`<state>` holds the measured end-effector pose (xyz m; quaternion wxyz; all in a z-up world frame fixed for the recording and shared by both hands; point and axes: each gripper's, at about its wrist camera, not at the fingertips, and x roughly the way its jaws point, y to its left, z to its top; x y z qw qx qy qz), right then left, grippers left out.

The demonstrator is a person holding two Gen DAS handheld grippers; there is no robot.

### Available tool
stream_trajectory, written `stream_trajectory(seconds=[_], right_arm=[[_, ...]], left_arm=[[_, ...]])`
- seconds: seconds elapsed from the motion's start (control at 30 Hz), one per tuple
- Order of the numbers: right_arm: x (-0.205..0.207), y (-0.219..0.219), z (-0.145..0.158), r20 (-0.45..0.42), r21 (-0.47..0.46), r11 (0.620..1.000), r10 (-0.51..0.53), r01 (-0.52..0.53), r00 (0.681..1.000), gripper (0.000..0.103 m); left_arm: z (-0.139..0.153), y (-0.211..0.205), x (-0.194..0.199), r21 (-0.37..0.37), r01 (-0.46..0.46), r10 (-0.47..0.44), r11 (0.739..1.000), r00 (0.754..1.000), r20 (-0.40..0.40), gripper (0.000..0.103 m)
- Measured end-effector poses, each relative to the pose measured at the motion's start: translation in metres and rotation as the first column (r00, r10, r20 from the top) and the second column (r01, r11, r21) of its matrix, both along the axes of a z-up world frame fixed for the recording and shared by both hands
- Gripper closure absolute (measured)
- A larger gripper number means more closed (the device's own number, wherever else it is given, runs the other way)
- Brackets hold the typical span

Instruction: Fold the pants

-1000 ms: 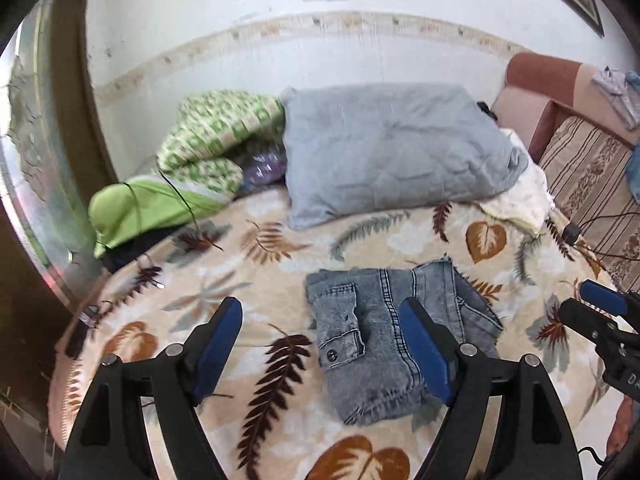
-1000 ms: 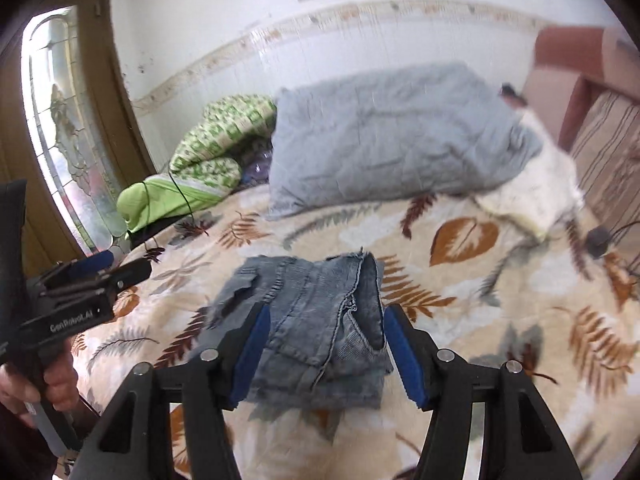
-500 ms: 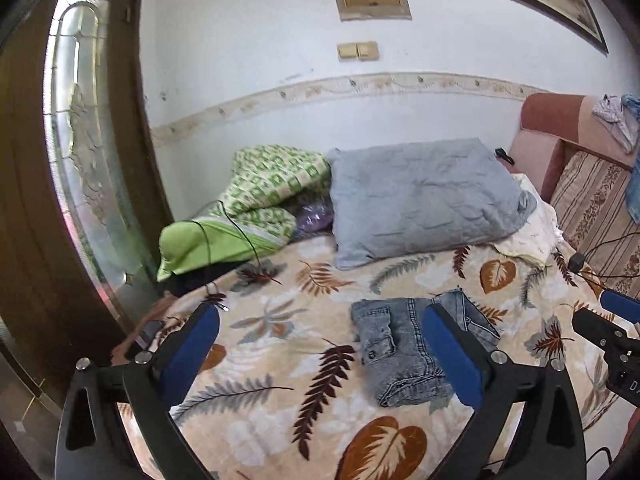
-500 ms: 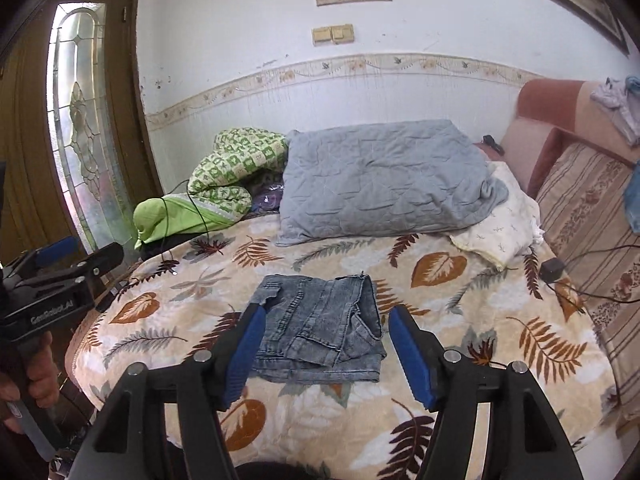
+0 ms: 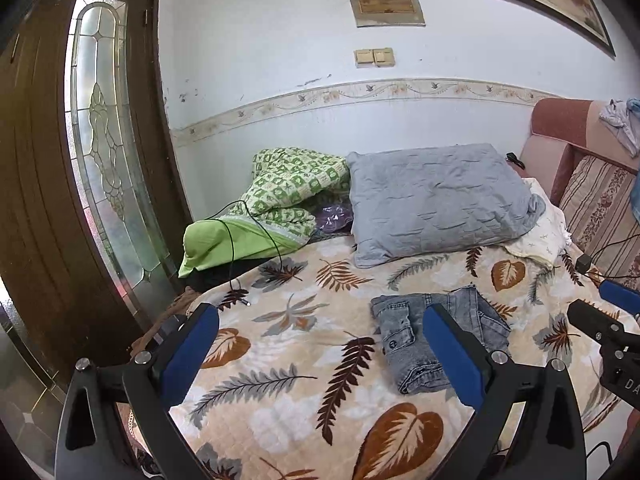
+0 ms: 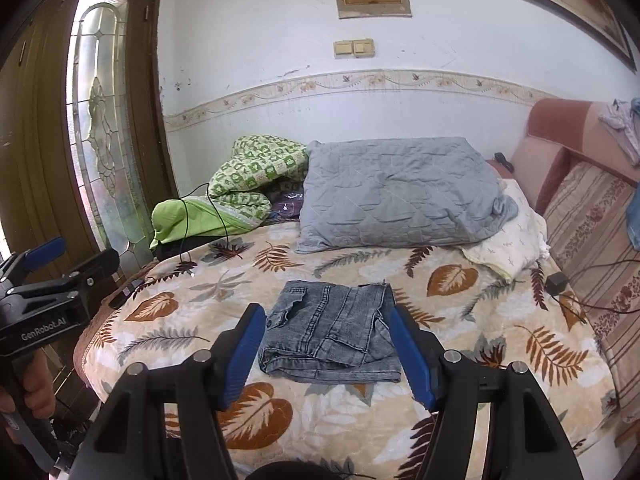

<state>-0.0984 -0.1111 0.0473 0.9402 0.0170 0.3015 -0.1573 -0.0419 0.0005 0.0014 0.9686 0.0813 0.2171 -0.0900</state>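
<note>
The grey denim pants (image 5: pixel 416 332) lie folded into a compact rectangle on the leaf-print bedspread (image 5: pixel 304 360); they also show in the right wrist view (image 6: pixel 332 336). My left gripper (image 5: pixel 320 344) is open and empty, held back from the bed, with the pants behind its right finger. My right gripper (image 6: pixel 326 344) is open and empty, raised in front of the pants, apart from them. The right gripper also shows at the right edge of the left wrist view (image 5: pixel 600 320), and the left gripper at the left edge of the right wrist view (image 6: pixel 60 264).
A grey pillow (image 6: pixel 396 196), a green patterned quilt (image 6: pixel 240 188) and a white cloth (image 6: pixel 512 244) lie at the head of the bed. A black cable (image 5: pixel 240 240) trails by the quilt. A charger (image 6: pixel 556 280) lies right. A wooden door (image 5: pixel 60 200) stands left, a striped sofa (image 6: pixel 592 220) right.
Both grippers have pulled back and up from the folded pants, so the bed and wall now show wider. The pants lie still on the bedspread.
</note>
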Motion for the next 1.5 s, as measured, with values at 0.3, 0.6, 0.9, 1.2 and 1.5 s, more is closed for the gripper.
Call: stream_trajectory(seconds=[0.3, 0.6, 0.9, 1.2, 1.5], right_arm=[[0.009, 0.005, -0.005, -0.012, -0.009, 1.000, 0.008, -0.008, 1.000, 0.035], [0.018, 0.007, -0.010, -0.029, -0.012, 1.000, 0.018, -0.018, 0.999, 0.035], [0.020, 0.010, -0.011, -0.035, -0.021, 1.000, 0.017, -0.018, 0.999, 0.035], [0.020, 0.009, -0.014, -0.044, -0.016, 1.000, 0.017, -0.017, 0.999, 0.035], [0.020, 0.005, -0.017, -0.049, -0.008, 1.000, 0.014, -0.015, 0.999, 0.035]], left_arm=[[-0.004, 0.003, 0.006, 0.010, -0.003, 0.003, 1.000, 1.000, -0.001, 0.001], [-0.001, 0.009, 0.008, -0.001, -0.012, 0.012, 1.000, 1.000, 0.005, 0.001], [0.000, 0.011, 0.007, 0.002, -0.017, 0.017, 1.000, 1.000, 0.011, 0.001], [0.000, 0.011, 0.008, 0.000, -0.017, 0.017, 1.000, 1.000, 0.002, 0.001], [-0.003, 0.009, 0.011, 0.002, -0.017, 0.017, 1.000, 1.000, -0.008, 0.001]])
